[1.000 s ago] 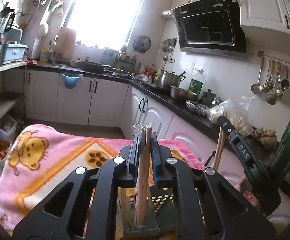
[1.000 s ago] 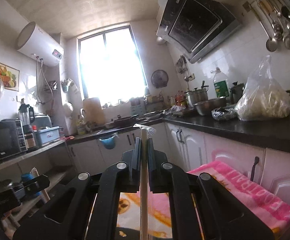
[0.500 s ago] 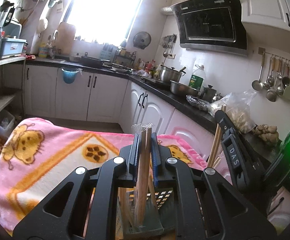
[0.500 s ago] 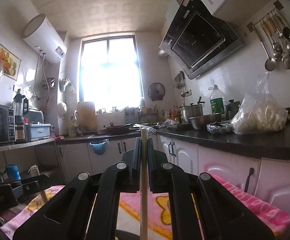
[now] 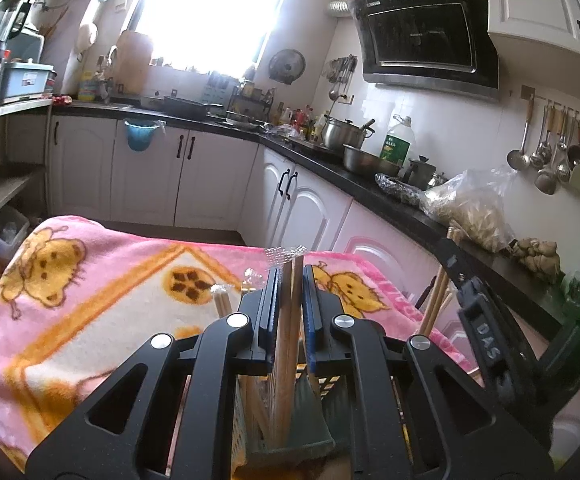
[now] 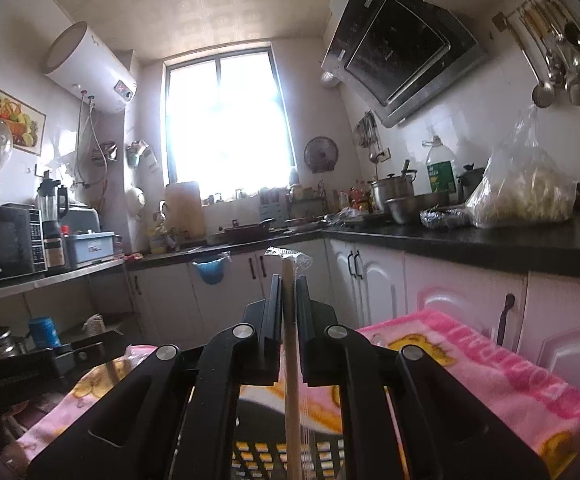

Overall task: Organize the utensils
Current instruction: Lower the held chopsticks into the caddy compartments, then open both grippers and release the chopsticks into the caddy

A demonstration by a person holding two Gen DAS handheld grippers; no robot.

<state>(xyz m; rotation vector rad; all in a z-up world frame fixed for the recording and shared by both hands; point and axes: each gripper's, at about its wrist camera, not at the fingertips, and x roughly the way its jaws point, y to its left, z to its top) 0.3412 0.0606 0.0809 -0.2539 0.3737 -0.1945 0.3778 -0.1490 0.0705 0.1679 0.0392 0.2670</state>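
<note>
My left gripper [image 5: 290, 276] is shut on a pair of wooden chopsticks [image 5: 288, 344] that stand upright, a clear wrapper scrap on their top. Their lower ends reach into a green slotted basket [image 5: 321, 436] just below the jaws, where other chopsticks [image 5: 222, 304] lean. My right gripper [image 6: 288, 280] is shut on thin wooden chopsticks [image 6: 290, 360], also upright, above the basket's grid [image 6: 258, 456]. In the left wrist view the right gripper's body [image 5: 485, 344] shows on the right, with its chopsticks [image 5: 433, 308] pointing down.
The basket sits on a table covered by a pink cartoon blanket [image 5: 90, 300]. A black counter [image 5: 369, 188] with pots, an oil bottle and a plastic bag runs along the right. Ladles hang on the wall [image 5: 549, 152]. Shelves with a microwave [image 6: 2, 240] stand at the left.
Both grippers have sunk toward the basket with their chopsticks still gripped; the blanket and basket now fill more of each view.
</note>
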